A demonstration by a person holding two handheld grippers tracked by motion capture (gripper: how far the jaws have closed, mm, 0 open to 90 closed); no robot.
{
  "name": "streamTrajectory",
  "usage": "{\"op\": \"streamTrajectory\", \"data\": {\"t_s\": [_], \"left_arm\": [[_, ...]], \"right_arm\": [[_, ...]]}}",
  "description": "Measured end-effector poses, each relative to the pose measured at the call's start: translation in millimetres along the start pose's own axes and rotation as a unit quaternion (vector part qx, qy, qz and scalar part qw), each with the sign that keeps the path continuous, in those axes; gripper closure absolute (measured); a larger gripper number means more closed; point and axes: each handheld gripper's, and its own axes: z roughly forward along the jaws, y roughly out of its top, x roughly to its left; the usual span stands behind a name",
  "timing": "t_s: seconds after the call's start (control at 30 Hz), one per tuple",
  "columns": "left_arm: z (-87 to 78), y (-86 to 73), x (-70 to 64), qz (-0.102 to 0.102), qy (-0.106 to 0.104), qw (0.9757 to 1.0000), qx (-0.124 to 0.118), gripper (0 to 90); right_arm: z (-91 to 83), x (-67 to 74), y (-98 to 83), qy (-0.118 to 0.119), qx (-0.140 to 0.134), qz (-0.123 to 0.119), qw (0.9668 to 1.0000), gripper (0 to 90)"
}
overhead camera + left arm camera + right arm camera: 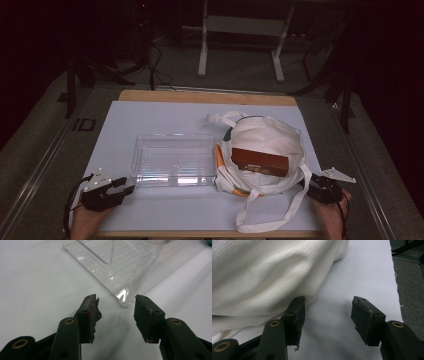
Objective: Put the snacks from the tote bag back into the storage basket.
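Apparently we are at the start: left gripper [129, 189] and right gripper [306, 183] rest wide open, empty. We judge the brown box [259, 161] in the cloth bag [265, 134] goes next into the clear tray [172, 160], needing a reach inside.

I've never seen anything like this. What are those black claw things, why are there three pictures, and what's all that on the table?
No robot here: a person holds a hand-operated clamp in each hand, the left gripper and the right gripper. One camera looks down from above; the other two ride on the clamps, looking along their black jaws. On the white table lie a clear plastic tray and a white cloth bag with a brown box on it. Both clamps are open and hold nothing.
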Motion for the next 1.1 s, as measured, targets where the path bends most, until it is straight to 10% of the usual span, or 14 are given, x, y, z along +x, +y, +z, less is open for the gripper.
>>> {"op": "streamTrajectory", "data": {"t_s": [1.1], "left_arm": [[4.4,1.3,-4.5,0.024,-0.004,0.9995,0.021,49.0]], "right_arm": [[-10.1,-3.7,3.8,-0.002,-0.003,-0.003,1.0,47.2]]}}
